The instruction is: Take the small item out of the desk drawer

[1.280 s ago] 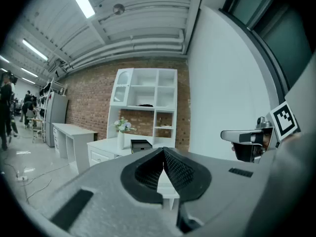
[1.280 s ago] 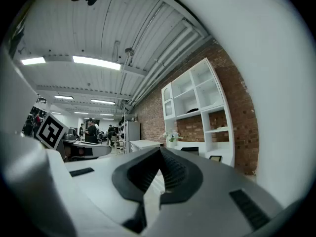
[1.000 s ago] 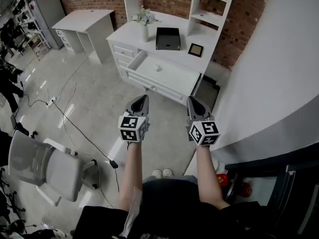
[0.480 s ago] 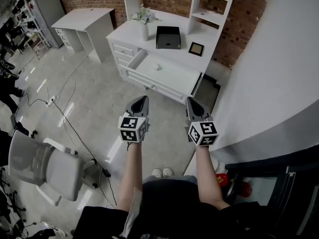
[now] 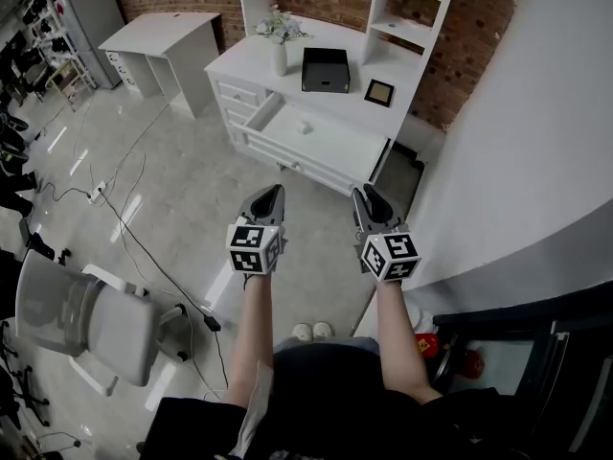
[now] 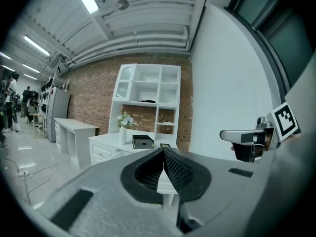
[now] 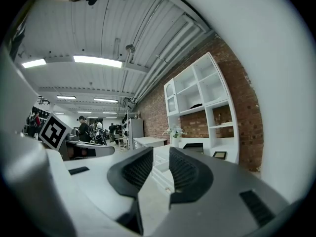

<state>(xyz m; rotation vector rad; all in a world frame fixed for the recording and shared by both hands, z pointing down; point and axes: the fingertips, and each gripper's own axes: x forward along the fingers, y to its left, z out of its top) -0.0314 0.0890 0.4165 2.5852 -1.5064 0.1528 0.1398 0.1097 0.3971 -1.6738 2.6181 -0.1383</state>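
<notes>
A white desk (image 5: 249,70) stands ahead with its wide drawer (image 5: 316,142) pulled open. A small pale item (image 5: 306,128) lies inside the drawer, near its middle. My left gripper (image 5: 276,192) is held over the floor in front of the desk, jaws shut with nothing between them. My right gripper (image 5: 364,195) is level with it to the right; its jaws are opening and a gap shows between the empty pads (image 7: 138,168). Both are well short of the drawer.
On the desk top stand a vase of flowers (image 5: 278,44), a black tray (image 5: 324,70) and a small framed picture (image 5: 379,93). A white wall (image 5: 517,132) runs along the right. A grey office chair (image 5: 86,319) and floor cables (image 5: 134,228) lie to the left.
The right gripper's jaws have come apart; they were shut before. Both grippers have edged slightly closer to the desk.
</notes>
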